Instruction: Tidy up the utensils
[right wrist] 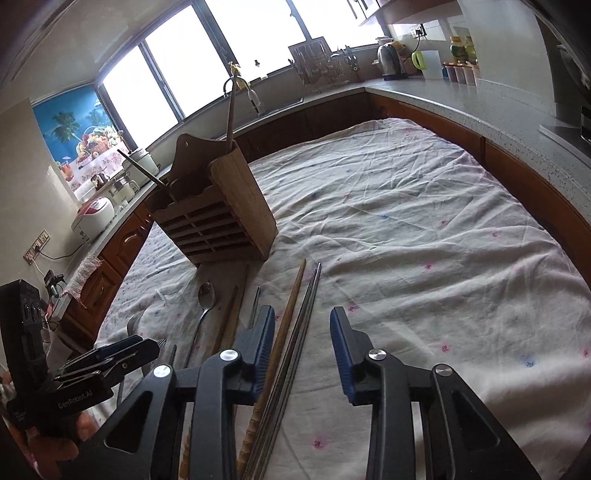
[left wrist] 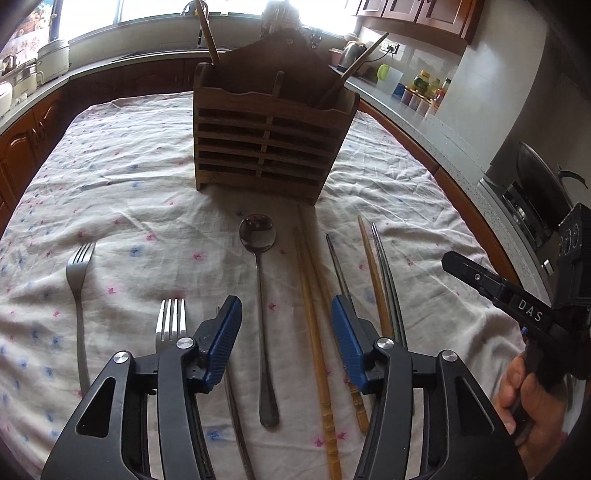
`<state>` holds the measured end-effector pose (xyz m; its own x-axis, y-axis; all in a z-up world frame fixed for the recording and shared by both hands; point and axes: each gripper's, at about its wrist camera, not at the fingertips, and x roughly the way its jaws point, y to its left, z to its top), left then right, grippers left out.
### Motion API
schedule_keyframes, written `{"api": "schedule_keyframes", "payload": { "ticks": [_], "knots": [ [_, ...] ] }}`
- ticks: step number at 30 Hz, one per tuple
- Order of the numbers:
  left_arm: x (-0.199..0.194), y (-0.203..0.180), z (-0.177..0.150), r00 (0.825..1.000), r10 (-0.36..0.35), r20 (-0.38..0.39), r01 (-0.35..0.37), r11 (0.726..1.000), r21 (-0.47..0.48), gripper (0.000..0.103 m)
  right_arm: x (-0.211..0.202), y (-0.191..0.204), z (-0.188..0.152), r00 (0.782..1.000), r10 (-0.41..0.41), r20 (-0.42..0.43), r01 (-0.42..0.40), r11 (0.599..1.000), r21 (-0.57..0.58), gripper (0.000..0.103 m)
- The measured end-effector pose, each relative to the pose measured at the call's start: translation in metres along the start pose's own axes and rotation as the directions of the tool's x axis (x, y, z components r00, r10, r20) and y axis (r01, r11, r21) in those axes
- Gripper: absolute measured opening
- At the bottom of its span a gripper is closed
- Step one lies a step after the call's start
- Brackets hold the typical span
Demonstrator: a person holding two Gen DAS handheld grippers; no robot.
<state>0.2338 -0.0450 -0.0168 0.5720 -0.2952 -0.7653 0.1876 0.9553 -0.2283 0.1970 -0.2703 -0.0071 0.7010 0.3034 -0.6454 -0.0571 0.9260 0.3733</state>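
A wooden utensil holder (left wrist: 266,136) stands upright on the cloth-covered counter (left wrist: 129,166), toward its far edge, with one wooden stick (left wrist: 207,35) rising from its left compartment and another leaning out of the right. Before it, toward the near edge, utensils lie in a row: a fork (left wrist: 78,291) nearest the left edge, a second fork (left wrist: 170,323), a long-handled spoon (left wrist: 260,295), wooden chopsticks (left wrist: 314,332), thin metal chopsticks (left wrist: 341,273), another wooden chopstick (left wrist: 373,269) and a metal pair (left wrist: 386,273).

The left claw (left wrist: 286,345) hangs over the spoon's handle with its blue pads apart; the spoon and one wooden chopstick lie in the gap, untouched. The right claw (right wrist: 302,350) also stands apart, over a wooden chopstick (right wrist: 286,325) and the metal pair (right wrist: 303,321), which lie nearer its left pad; no pad presses on them. A hand (left wrist: 517,395) holds the right claw's handle at the counter's right side.
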Motion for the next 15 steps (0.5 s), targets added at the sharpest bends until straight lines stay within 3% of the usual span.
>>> {"api": "schedule_keyframes", "payload": {
  "ticks": [8, 15],
  "knots": [
    [0.031, -0.003, 0.009, 0.997, -0.012, -0.07, 0.013, 1.0, 0.014, 0.032, 0.055, 0.003, 0.005, 0.992, -0.023, -0.125, 0.022, 1.0, -0.013, 0.014],
    [0.053, -0.008, 0.015, 0.993, -0.021, -0.118, 0.024, 0.999, 0.028, 0.026, 0.079, 0.001, 0.003, 0.983, -0.056, -0.172, 0.053, 0.998, -0.024, 0.01]
  ]
}}
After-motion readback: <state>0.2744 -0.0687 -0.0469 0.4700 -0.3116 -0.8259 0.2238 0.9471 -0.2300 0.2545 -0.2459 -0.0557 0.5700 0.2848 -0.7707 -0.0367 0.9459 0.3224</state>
